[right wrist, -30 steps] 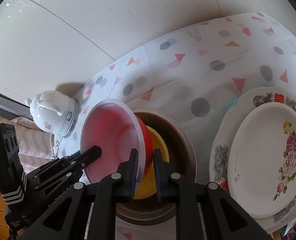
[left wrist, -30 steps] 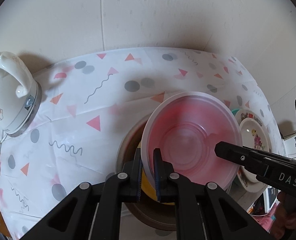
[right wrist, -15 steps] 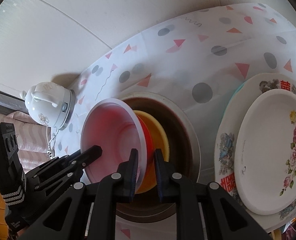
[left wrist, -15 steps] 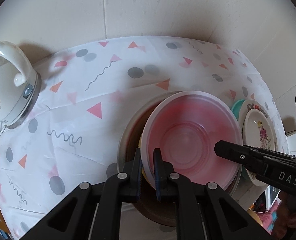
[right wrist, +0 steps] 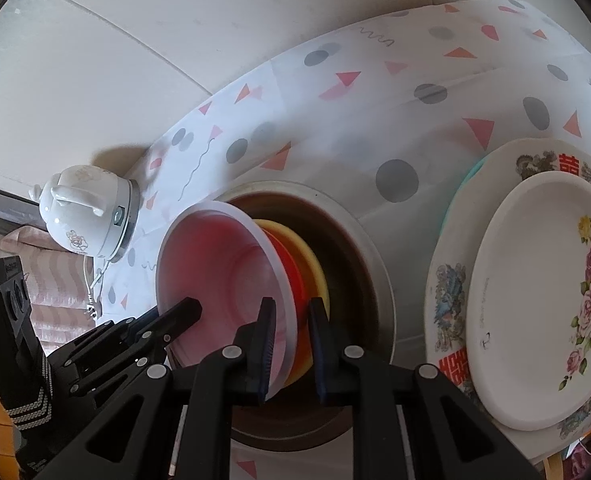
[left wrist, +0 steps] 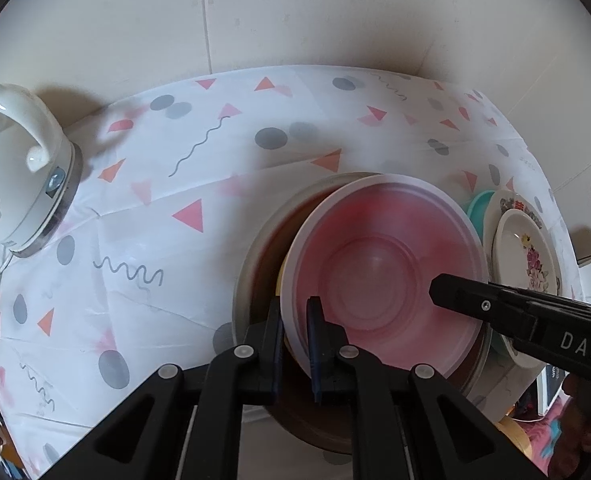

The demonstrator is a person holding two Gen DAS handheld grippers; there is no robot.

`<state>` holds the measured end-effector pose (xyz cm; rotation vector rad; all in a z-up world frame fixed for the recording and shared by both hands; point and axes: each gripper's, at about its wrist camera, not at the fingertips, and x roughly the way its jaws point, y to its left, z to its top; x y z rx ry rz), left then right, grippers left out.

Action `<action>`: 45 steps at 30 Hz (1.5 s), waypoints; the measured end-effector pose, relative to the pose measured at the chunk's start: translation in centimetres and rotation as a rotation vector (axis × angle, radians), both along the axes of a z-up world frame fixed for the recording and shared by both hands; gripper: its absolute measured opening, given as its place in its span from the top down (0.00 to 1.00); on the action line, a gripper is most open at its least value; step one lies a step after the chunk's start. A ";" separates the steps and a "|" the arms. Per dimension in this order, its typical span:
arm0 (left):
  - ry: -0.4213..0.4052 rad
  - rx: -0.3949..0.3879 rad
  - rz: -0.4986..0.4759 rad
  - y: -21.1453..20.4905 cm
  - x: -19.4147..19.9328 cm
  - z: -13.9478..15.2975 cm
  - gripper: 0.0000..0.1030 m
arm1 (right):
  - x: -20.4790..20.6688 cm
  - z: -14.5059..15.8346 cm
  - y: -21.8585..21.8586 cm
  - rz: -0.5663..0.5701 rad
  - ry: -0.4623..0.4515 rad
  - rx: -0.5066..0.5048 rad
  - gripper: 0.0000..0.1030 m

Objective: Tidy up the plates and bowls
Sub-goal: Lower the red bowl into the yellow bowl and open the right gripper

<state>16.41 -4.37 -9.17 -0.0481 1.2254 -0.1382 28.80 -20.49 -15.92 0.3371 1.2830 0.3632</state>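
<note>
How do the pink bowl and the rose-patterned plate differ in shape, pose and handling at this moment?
The pink bowl is deep and translucent with a pale rim; the rose plate is shallow, opaque white with painted roses. The bowl is tilted on edge over the brown bowl, on red and yellow bowls; the plate lies flat on a bigger patterned plate. Both the left gripper and right gripper pinch the bowl's rim; nothing touches the plate. Both are round tableware.

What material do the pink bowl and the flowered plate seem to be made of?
Pink bowl: probably plastic, matte and slightly translucent, with a thin pale rim. Flowered plate: glossy white with a printed rose, either ceramic or melamine; the look leaves it open.
</note>
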 end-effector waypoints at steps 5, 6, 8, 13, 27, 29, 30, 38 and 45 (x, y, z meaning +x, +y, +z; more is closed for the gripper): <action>0.007 0.017 0.004 0.0 -0.2 -0.2 0.89 | -0.2 0.2 0.2 0.017 -0.005 -0.015 0.82; 0.002 0.021 0.005 -0.1 -0.3 -0.2 0.89 | -0.2 0.2 0.2 0.017 -0.006 -0.016 0.82; -0.006 0.036 -0.004 -0.3 -0.4 -0.2 0.89 | -0.2 0.2 0.2 0.020 -0.005 -0.019 0.82; -0.013 0.045 -0.012 -0.7 -0.3 -0.2 0.89 | -0.4 0.4 0.1 0.024 -0.017 -0.041 0.82; 0.008 0.021 0.007 -0.8 -0.4 -0.5 0.87 | -0.3 0.7 -0.4 0.008 -0.027 -0.060 0.82; 0.005 0.025 0.003 -0.9 -0.5 -0.3 0.87 | -0.3 0.8 -0.4 0.015 -0.037 -0.076 0.82; 0.003 0.026 0.002 -1.0 -0.5 -0.3 0.87 | -0.3 0.9 -0.3 0.018 -0.038 -0.078 0.82; 0.003 0.026 0.014 -0.5 -0.5 -0.2 0.87 | -0.4 0.6 -0.1 0.023 -0.033 -0.081 0.82; 0.001 0.026 0.018 -0.2 -0.6 -0.1 0.86 | -0.4 0.9 0.1 0.035 -0.046 -0.089 0.82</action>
